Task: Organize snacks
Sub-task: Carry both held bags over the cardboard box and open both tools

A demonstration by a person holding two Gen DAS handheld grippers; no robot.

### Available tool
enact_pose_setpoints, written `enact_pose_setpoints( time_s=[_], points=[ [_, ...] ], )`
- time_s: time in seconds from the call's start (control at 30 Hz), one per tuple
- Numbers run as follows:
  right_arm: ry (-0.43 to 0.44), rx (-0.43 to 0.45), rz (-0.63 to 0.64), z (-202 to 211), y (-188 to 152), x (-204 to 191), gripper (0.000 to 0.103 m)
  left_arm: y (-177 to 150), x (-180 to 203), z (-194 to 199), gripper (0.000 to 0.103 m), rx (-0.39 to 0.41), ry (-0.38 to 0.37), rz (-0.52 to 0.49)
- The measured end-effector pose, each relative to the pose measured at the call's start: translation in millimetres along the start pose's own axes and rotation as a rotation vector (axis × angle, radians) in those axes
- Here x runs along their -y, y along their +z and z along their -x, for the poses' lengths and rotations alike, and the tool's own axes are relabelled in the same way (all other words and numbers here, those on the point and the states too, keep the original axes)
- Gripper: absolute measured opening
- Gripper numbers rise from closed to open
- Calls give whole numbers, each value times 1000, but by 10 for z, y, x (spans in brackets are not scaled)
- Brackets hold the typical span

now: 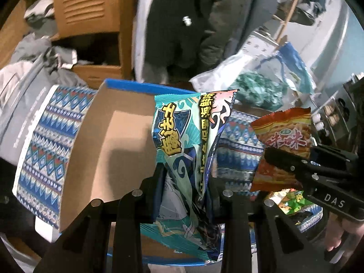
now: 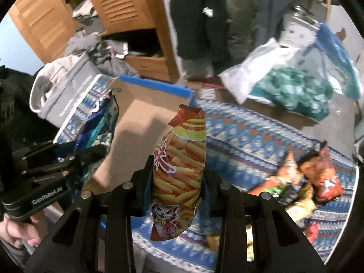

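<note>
My left gripper (image 1: 185,182) is shut on a teal snack bag (image 1: 182,150) with yellow lettering, held upright over the open cardboard box (image 1: 109,136) with a blue rim. My right gripper (image 2: 177,182) is shut on an orange bag of fry-shaped snacks (image 2: 182,173) with a cartoon cat, held just right of the same cardboard box (image 2: 141,116). In the left wrist view the right gripper (image 1: 293,161) shows at the right edge, gripping the orange bag (image 1: 284,136). In the right wrist view the left gripper (image 2: 68,161) is at the left with the teal bag (image 2: 100,125).
A blue patterned cloth (image 2: 261,141) covers the surface. Several loose snack bags (image 2: 318,177) lie on it to the right. A clear plastic bag of green-wrapped items (image 2: 295,91) sits behind. A wooden louvred cabinet (image 2: 127,11), grey clothes and a standing person's dark trousers (image 2: 198,22) are beyond.
</note>
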State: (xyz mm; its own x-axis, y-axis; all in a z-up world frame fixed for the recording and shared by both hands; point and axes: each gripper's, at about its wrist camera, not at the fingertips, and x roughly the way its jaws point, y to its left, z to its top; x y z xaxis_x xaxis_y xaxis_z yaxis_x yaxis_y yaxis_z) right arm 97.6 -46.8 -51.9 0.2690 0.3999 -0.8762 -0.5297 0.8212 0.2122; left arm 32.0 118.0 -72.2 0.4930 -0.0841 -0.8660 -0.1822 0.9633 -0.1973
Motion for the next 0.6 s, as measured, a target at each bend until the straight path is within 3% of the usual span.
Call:
enact_pose_setpoints(
  time_s=[0.37, 0.6],
  points=[
    [81, -72, 62, -437, 85, -562, 34, -139, -429, -160, 31, -45, 42, 65],
    [107, -100, 70, -578, 95, -653, 36, -169, -491, -157, 34, -47, 58, 74]
  ],
)
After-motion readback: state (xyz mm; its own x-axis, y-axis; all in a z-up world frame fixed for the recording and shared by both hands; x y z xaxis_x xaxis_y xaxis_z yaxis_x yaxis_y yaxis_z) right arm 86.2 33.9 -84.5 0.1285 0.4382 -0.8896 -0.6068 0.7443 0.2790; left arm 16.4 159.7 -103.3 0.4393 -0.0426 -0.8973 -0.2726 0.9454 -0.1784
